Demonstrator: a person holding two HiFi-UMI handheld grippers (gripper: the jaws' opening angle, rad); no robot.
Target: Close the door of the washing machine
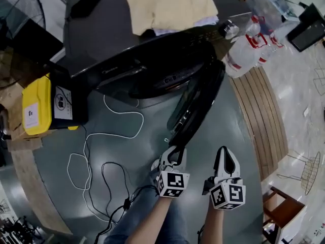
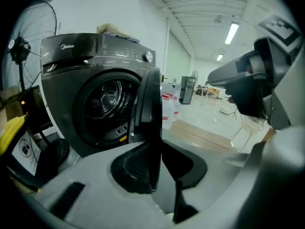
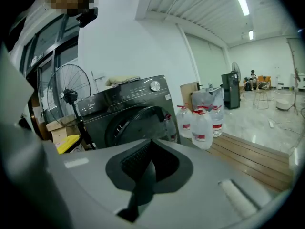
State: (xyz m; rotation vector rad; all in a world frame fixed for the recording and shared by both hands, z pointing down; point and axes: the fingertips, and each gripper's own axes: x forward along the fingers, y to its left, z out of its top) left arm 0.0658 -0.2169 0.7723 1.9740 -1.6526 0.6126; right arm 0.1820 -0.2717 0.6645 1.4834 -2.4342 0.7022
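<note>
a dark front-loading washing machine (image 1: 101,39) stands on a grey floor (image 1: 228,131), seen from above over your two hands. its round door (image 1: 198,103) is swung wide open and juts out from the machine's front towards you, edge-on, with the hinge at the machine and the free edge nearest you. in the left gripper view the open drum (image 2: 102,99) shows to the left of the door.

your left tongs (image 1: 175,154) are at the door's free edge. the jaws are nearly together, with the thin rim of the door clamped between them. your right tongs (image 1: 225,154) hang just beside the left, to the right of the door and apart from it. their jaws are pressed together with nothing between them.

a crumpled pale cloth (image 1: 170,4) lies on top of the machine. a cluster of clear water bottles (image 1: 249,47) with red labels stands at the machine's right side, by a strip of wooden planks. a yellow box (image 1: 35,105) sits at its left, and a fan (image 1: 20,4) stands beyond that. a white cable (image 1: 122,121) loops across the floor in front of the machine.
</note>
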